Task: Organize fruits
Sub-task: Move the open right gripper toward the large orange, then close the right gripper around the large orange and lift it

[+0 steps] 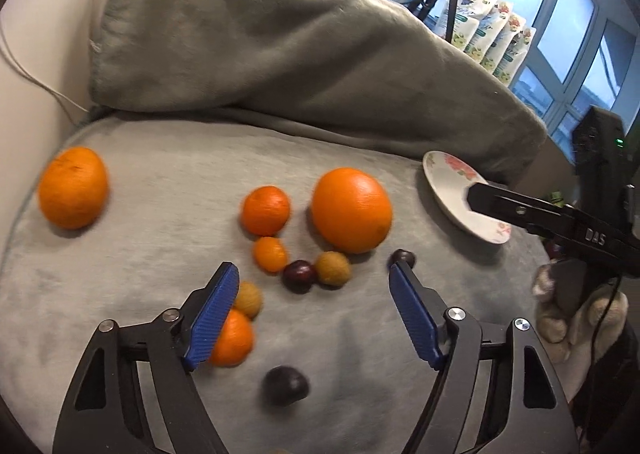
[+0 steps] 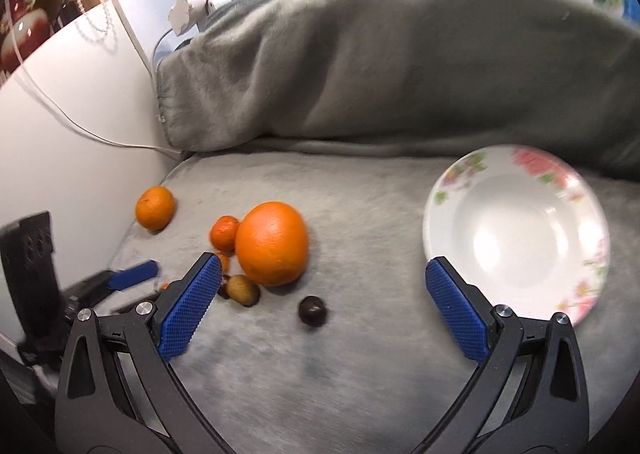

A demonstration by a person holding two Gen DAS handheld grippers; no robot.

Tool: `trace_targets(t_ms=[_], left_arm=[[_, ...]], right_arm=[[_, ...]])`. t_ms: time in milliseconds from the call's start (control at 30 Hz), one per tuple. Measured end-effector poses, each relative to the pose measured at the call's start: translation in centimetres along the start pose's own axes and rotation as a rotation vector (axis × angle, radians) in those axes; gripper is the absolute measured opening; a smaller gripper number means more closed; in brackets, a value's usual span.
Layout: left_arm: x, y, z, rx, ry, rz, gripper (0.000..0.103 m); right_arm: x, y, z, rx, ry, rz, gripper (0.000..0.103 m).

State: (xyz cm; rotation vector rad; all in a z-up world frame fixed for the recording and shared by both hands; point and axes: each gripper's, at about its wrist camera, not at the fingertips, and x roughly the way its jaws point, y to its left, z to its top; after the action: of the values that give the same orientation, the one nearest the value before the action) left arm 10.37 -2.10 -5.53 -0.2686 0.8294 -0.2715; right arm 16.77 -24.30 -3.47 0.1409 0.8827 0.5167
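Fruit lies loose on a grey blanket. In the left wrist view I see a large orange (image 1: 352, 210), a second orange (image 1: 73, 187) far left, mandarins (image 1: 265, 210), brownish small fruits (image 1: 333, 268) and dark round fruits (image 1: 286, 385). My left gripper (image 1: 314, 270) stands open above the cluster, with nothing pressed between its pads. One mandarin (image 1: 234, 338) lies partly hidden behind its left finger. My right gripper (image 2: 323, 261) is open and empty, between the large orange (image 2: 272, 242) and an empty flowered plate (image 2: 436, 214). A dark fruit (image 2: 313, 310) lies below it.
A thick fold of grey blanket (image 1: 304, 42) rises along the back. A white wall and cable (image 2: 80, 126) close off the left side. The plate (image 1: 444, 190) sits tilted at the blanket's right, and the right gripper's finger (image 1: 492, 200) reaches over it. Windows and flowered packets (image 1: 496, 38) are behind.
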Motion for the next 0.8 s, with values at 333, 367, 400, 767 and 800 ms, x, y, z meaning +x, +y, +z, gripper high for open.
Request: trace_targets(t_ms=[333, 367, 400, 767, 800], left_arm=[[2.8, -1.4, 1.1, 0.02, 0.049, -0.058, 0.066], [3.1, -1.5, 1.2, 0.021, 0.054, -0.06, 0.064], [3.3, -1.5, 1.4, 0.019, 0.06, -0.065, 0.063], [4.6, -1.1, 2.2, 0.002, 0.076, -0.071, 0.062], [4.9, -1.1, 2.3, 0.002, 0.078, -0.071, 0.062]], right_arm=[[3.6, 0.0, 1.8, 0.056, 0.103, 0.104, 0.096], [3.9, 0.1, 1.8, 0.057, 0.112, 0.114, 0.095], [4.4, 0.1, 1.9, 0.059, 0.127, 0.128, 0.094], [7.7, -0.1, 2.3, 0.117, 0.21, 0.197, 0.083], [7.8, 0.0, 2.3, 0.12, 0.213, 0.204, 0.082]])
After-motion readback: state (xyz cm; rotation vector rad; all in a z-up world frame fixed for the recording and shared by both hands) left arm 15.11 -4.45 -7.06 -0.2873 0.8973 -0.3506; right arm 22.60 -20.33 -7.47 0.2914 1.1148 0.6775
